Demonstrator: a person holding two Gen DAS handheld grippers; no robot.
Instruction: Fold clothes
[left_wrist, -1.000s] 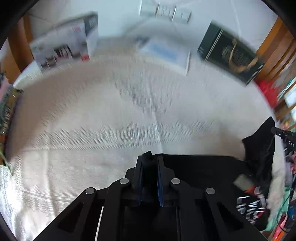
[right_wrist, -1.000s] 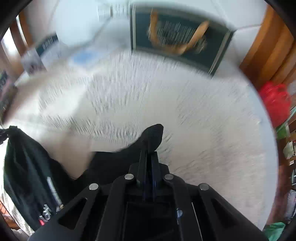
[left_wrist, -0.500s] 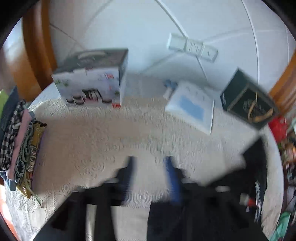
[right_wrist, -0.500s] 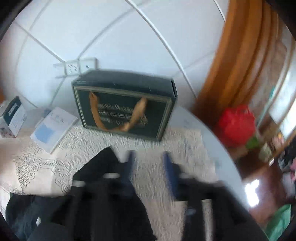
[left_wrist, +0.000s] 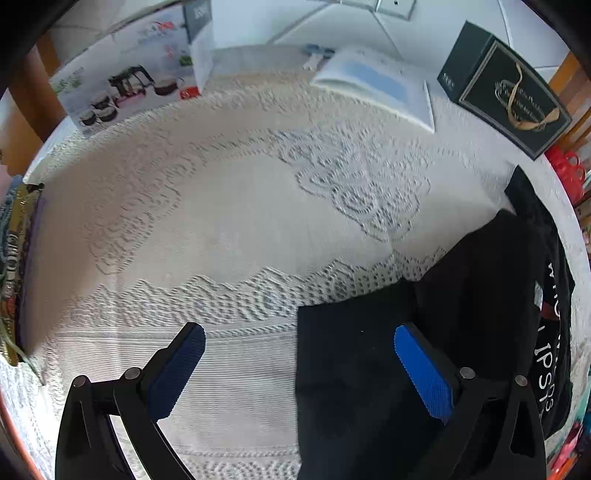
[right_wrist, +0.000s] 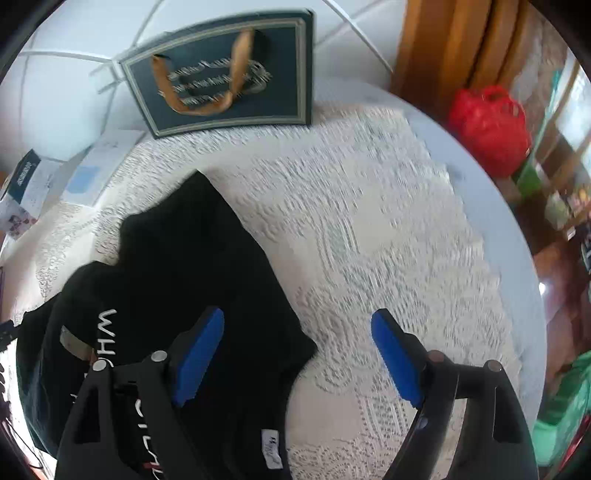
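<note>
A black garment with white lettering lies crumpled on the lace tablecloth, at the lower right of the left wrist view. My left gripper hovers over its left edge; its jaws are opening and stand wide apart, with the cloth's corner below them but not pinched. In the right wrist view the same black garment fills the lower left. My right gripper hangs over its right edge, jaws opening, left finger above the cloth and right finger above the bare tablecloth. Neither gripper holds anything.
A dark green gift box, a flat white box and a tea-set carton stand along the back wall. A stack of folded clothes lies at the left edge. A red bag sits past the table's right rim.
A second ago both grippers were shut on the black cloth. Both have let go and spread wide, and the garment now lies on the table below them.
</note>
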